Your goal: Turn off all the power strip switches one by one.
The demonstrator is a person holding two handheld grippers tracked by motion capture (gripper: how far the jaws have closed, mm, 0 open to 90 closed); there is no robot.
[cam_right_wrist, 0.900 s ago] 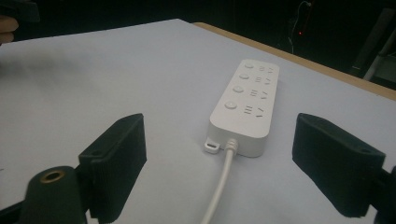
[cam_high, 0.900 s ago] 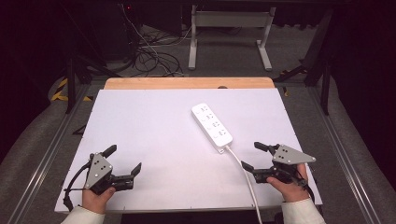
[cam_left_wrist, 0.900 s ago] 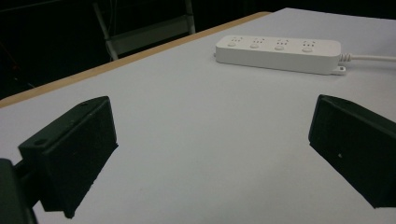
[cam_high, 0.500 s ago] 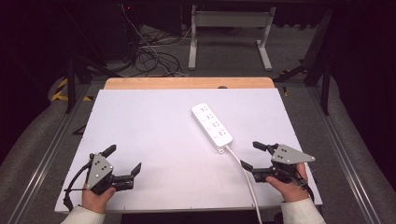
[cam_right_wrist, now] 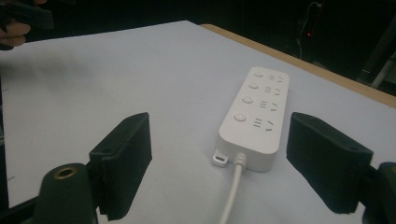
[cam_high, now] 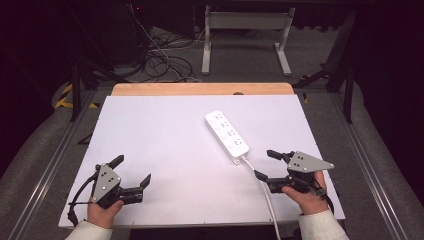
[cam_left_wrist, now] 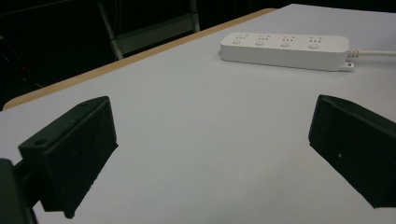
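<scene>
Lying diagonal, power strip (cam_high: pixel 227 136) — cord end toward right tool (cam_high: pixel 264 163), jaws apart — nothing gripped.

I find no readable text, label, brand or number anywhere. Power strip (cam_right_wrist: pixel 254 116): white, unmarked top, plain round buttons and socket slots, no lettering I can make out. Yellow-black hazard stripes (cam_high: pixel 63 96) on floor at far left: a marking, wordless.

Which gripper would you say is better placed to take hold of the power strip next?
Probably the right gripper: its open jaws already face the power strip at its cable end, close by. The left gripper sits far across the table.
</scene>
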